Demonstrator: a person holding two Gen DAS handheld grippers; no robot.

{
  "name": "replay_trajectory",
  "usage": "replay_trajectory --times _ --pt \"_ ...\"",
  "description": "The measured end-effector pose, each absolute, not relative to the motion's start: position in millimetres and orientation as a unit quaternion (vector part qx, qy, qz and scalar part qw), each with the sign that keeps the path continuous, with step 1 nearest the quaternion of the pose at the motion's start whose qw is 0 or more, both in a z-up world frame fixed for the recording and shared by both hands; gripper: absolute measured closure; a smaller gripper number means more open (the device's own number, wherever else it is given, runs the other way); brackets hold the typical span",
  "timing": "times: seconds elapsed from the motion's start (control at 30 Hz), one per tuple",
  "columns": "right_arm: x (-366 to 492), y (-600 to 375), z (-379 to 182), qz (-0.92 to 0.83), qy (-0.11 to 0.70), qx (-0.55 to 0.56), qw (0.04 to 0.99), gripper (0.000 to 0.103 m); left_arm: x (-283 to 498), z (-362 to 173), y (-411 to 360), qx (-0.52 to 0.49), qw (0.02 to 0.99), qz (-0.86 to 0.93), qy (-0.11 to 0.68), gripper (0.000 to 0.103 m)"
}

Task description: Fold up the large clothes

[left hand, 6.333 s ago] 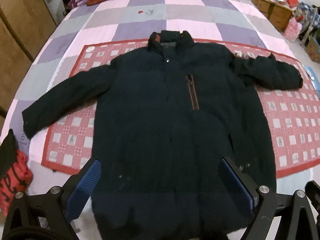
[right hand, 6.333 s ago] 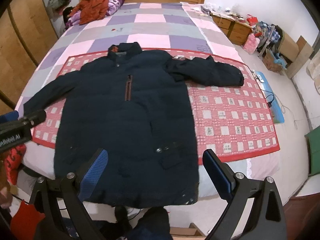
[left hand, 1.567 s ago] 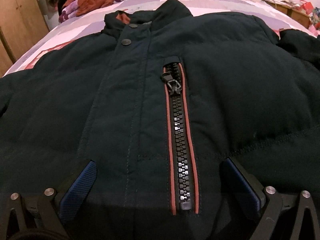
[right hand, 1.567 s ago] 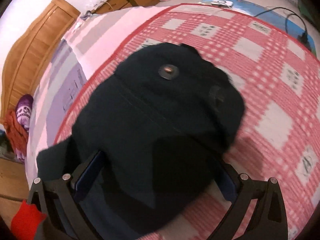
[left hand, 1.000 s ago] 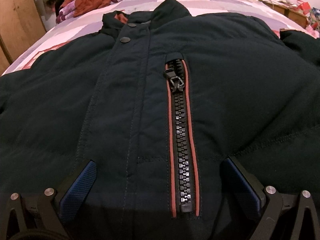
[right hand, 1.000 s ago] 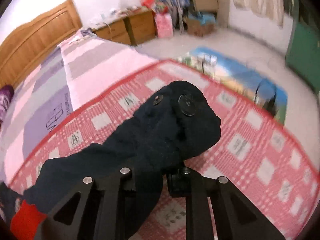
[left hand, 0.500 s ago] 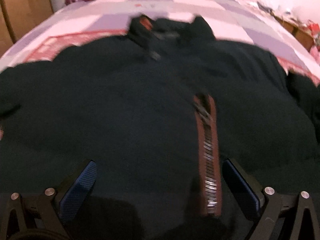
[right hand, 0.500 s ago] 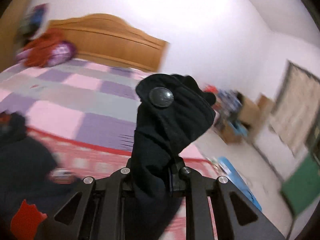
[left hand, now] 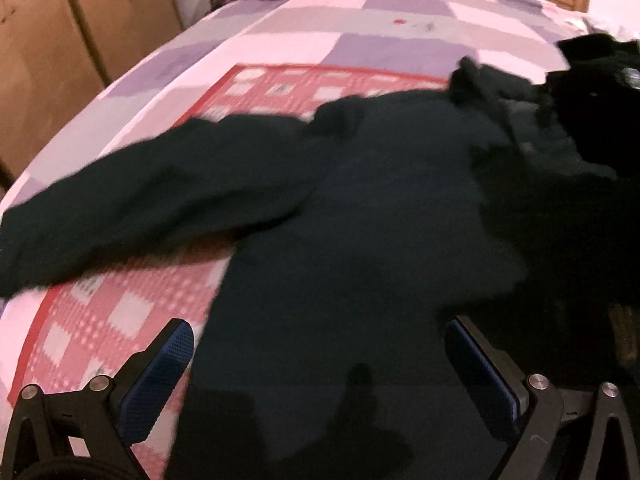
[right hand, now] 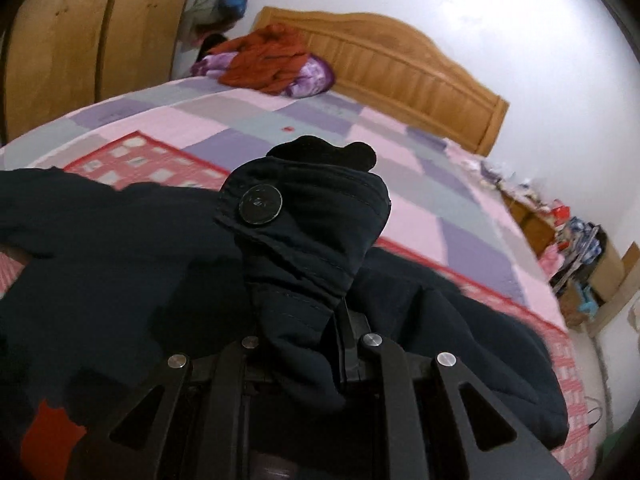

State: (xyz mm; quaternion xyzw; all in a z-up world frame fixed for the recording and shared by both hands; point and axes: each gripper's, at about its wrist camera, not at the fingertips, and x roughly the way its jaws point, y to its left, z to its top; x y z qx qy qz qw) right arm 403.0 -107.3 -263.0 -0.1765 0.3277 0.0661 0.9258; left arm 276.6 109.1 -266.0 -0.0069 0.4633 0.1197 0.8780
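One dark jacket (left hand: 360,240) on one bed (left hand: 360,12), right gripper (right hand: 304,320) clenched on its cuff (right hand: 308,216), left gripper (left hand: 320,376) released.

The left gripper (left hand: 320,380) is showing a matte black frame of angular, open struts, with round silver screw heads sitting at the joints. Its two fingers (left hand: 158,380) are wearing bright blue pads with a fine knurled texture. The right gripper (right hand: 304,332) is showing the same black strut frame with triangular cut-outs, and four silver screws are lining up across its front edge. No cables or markings are showing.
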Motion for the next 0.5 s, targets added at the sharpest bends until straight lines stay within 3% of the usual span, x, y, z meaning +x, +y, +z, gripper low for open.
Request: replay_trajectory --times 0.33,0.5 --pt "418.3 -16.5 -326.7 0.107 0.390 -0.201 0.892 0.085 255.7 -278.5 149.9 -0.015 0.872 0.127 0.473 0.000" --pt "428.8 -12.7 -315.1 0.088 0.369 -0.166 0.910 0.084 253.7 -279.4 152.6 -0.015 0.875 0.120 0.469 0.000"
